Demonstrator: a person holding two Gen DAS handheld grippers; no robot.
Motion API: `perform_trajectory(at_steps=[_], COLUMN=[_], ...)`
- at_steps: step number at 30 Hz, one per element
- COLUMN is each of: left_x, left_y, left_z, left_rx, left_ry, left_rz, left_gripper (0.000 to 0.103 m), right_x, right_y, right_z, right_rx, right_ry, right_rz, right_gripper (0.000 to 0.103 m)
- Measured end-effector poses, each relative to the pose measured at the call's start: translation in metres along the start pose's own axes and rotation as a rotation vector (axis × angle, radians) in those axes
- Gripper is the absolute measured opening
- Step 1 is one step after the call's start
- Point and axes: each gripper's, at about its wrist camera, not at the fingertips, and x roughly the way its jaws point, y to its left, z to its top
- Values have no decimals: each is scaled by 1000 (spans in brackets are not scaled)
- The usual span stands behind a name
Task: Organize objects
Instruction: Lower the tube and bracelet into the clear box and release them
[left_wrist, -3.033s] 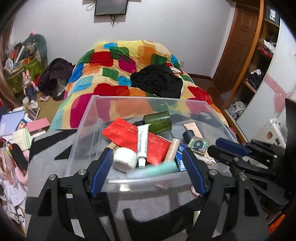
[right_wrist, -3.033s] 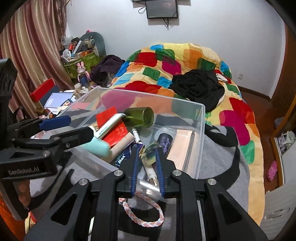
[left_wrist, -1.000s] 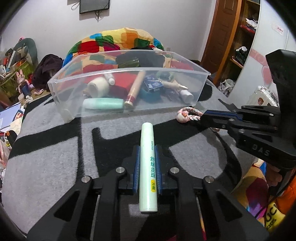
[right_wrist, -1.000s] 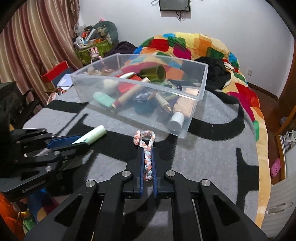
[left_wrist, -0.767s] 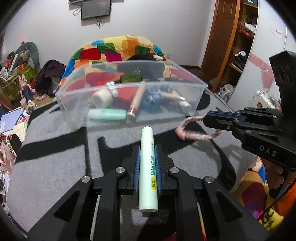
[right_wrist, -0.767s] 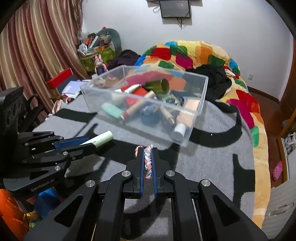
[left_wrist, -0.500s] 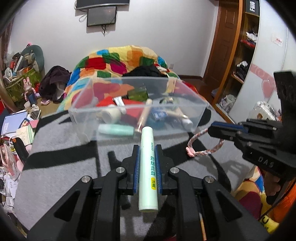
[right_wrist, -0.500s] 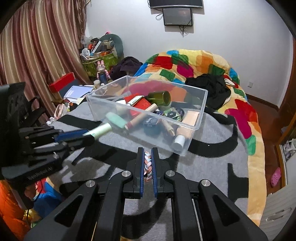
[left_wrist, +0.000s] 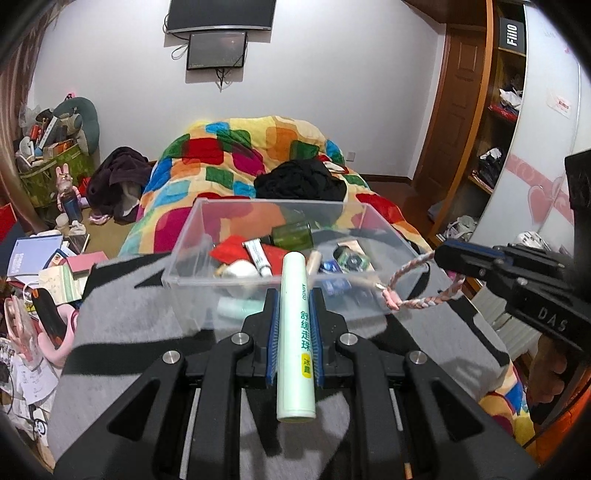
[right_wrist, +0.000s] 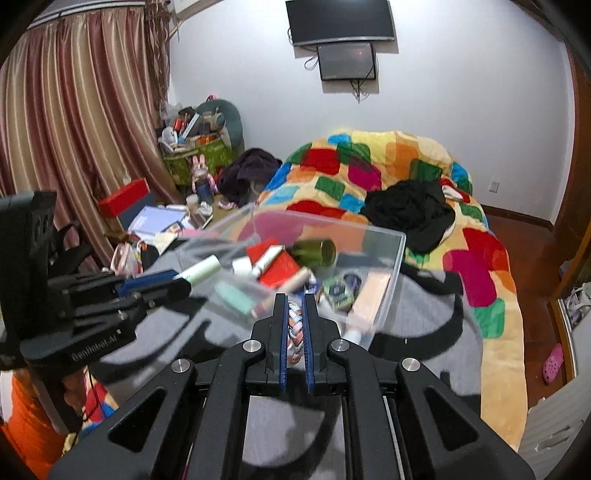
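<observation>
My left gripper (left_wrist: 294, 295) is shut on a pale green tube (left_wrist: 295, 332) with green print and holds it raised just before the near wall of a clear plastic bin (left_wrist: 192, 236). The tube's tip also shows in the right wrist view (right_wrist: 201, 271). My right gripper (right_wrist: 294, 301) is shut on a pink and white braided loop (right_wrist: 294, 325), which hangs from its fingers in the left wrist view (left_wrist: 417, 291) over the bin's near right corner. The bin (right_wrist: 391, 266) holds several cosmetics, a green jar (left_wrist: 293, 235) and a red packet (left_wrist: 231, 251).
The bin stands on a grey and black blanket (left_wrist: 129, 325). Behind it lies a bed with a colourful patchwork quilt (left_wrist: 229, 162) and black clothes (left_wrist: 301, 181). Books and clutter (left_wrist: 40, 262) cover the floor at the left. Wooden shelves (left_wrist: 495, 110) stand at the right.
Both grippers have risen and moved toward the bin, carrying the tube and the braided loop off the blanket. The loop now hangs over the bin's near right corner.
</observation>
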Motion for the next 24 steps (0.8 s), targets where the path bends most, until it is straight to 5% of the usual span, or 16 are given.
perform_trajectory(at_steps=[9,18,24], left_x=[20,53,75], left_y=[2,8,10], left_z=[19,36,40], left_rx=[-12,-26,-30], left_ry=[4,35,90], left_rz=[5,33,26], left_gripper=[15,15,15], right_x=[22,70,92], right_y=[2,-12,-26], right_z=[34,36,30], right_rx=[-10,38,55], right_ry=[-26,49,114], right_rz=[-45,18,-32], right_gripper=[7,7,8])
